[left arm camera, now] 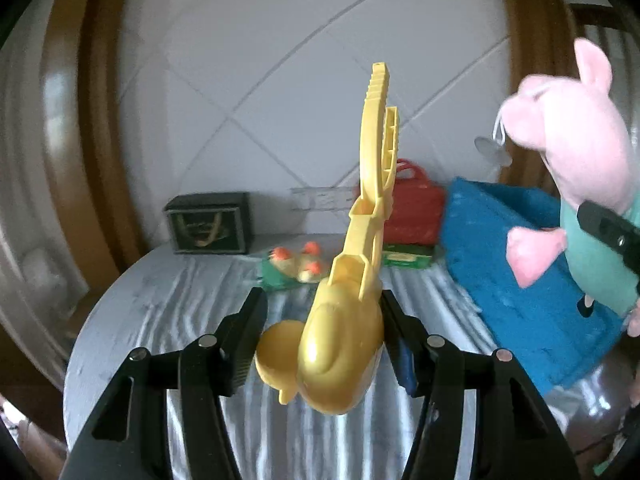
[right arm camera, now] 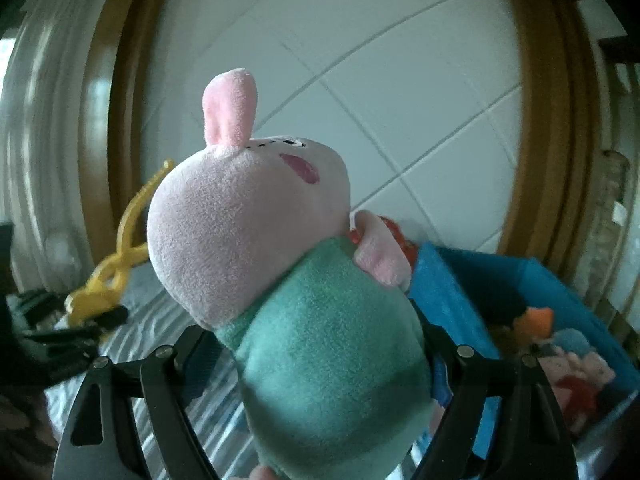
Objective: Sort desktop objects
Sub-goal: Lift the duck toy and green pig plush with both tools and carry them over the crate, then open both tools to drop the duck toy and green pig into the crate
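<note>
My left gripper [left arm camera: 322, 320] is shut on a yellow plastic duck-shaped clamp toy [left arm camera: 344, 344], held above the table with its long handles pointing up and away. My right gripper [right arm camera: 316, 340] is shut on a pink pig plush in a teal shirt [right arm camera: 320, 320], held in the air beside the blue fabric bin [right arm camera: 460, 280]. The plush also shows at the right of the left wrist view [left arm camera: 580, 168], over the blue bin [left arm camera: 520, 260]. The yellow toy shows at the left of the right wrist view [right arm camera: 108, 276].
On the striped grey tablecloth [left arm camera: 180, 320] stand a dark green box [left arm camera: 210, 224], a green toy with orange bits [left arm camera: 296, 268], a red basket [left arm camera: 412, 208] on a green pack [left arm camera: 406, 258], and a clear ruler [left arm camera: 320, 198]. The blue bin holds several plush toys [right arm camera: 568, 356].
</note>
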Demonstrator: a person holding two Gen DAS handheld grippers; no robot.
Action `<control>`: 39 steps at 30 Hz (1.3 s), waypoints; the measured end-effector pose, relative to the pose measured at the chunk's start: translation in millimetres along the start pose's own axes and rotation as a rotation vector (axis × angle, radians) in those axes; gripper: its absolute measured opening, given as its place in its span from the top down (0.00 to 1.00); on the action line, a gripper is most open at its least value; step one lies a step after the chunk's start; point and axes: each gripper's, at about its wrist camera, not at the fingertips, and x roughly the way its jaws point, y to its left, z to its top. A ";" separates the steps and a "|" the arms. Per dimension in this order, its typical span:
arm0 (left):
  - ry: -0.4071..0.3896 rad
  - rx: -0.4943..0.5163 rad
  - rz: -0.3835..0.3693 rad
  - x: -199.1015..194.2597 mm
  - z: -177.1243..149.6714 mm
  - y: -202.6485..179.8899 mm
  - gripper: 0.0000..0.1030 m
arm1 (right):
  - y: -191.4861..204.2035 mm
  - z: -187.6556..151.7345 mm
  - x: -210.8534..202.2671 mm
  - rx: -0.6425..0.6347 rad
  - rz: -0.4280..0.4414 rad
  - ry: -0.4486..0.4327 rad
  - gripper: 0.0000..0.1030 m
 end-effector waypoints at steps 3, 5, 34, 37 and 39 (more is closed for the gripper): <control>-0.023 0.023 -0.048 -12.2 6.0 -31.1 0.46 | -20.9 12.5 -34.3 0.016 -0.027 -0.024 0.19; -0.042 0.043 -0.083 -20.8 12.3 -57.9 0.46 | -40.5 21.3 -53.9 0.024 -0.061 -0.052 0.19; 0.278 0.117 -0.067 102.7 -9.9 -507.3 0.46 | -461.4 -109.0 36.1 0.020 -0.172 0.184 0.18; 0.345 0.122 -0.057 115.3 -21.4 -511.0 0.45 | -462.3 -134.6 65.1 0.021 -0.114 0.295 0.18; 0.353 0.134 -0.031 115.7 -22.4 -513.3 0.29 | -459.3 -143.3 74.8 0.012 -0.089 0.329 0.18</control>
